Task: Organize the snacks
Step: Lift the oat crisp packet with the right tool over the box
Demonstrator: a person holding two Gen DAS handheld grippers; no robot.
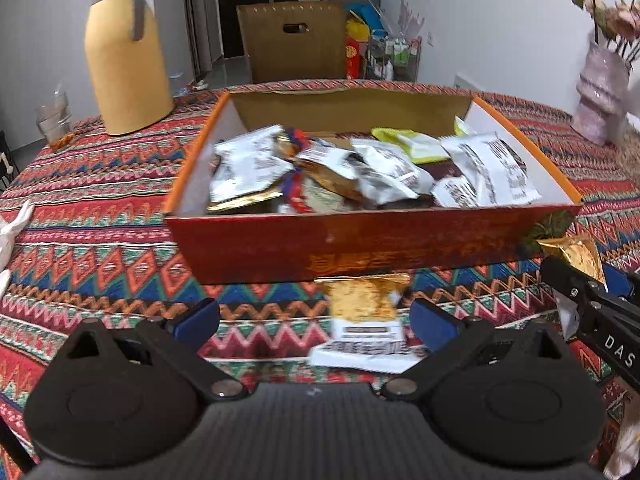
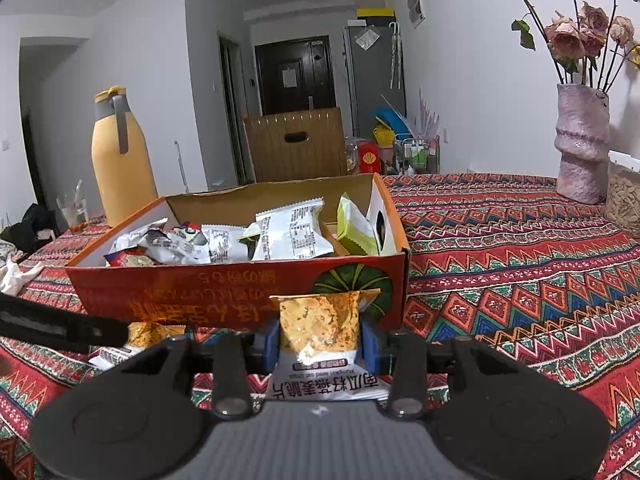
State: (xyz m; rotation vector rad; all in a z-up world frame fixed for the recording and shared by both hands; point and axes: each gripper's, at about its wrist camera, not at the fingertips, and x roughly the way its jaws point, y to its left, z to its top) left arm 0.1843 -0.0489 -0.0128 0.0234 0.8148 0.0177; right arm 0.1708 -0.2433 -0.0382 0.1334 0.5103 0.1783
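A red cardboard box (image 1: 360, 248) with orange rims stands on the patterned tablecloth and holds several snack packets (image 1: 360, 168). In front of it a gold-and-white snack packet (image 1: 362, 320) lies flat on the cloth. My left gripper (image 1: 316, 316) is open, its blue pads wide apart on either side of that packet without touching it. My right gripper (image 2: 320, 340) is shut on a second gold-and-white packet (image 2: 320, 328), held upright just before the box's front wall (image 2: 240, 296). In the left wrist view the right gripper (image 1: 580, 292) shows at the right edge with its packet (image 1: 572, 252).
A tall yellow thermos (image 1: 124, 64) and a glass (image 1: 54, 120) stand at the table's far left. A pink vase with dried flowers (image 2: 582, 144) stands at the far right. A wooden chair (image 2: 296, 144) is behind the table. White cloth (image 1: 12, 236) lies at the left edge.
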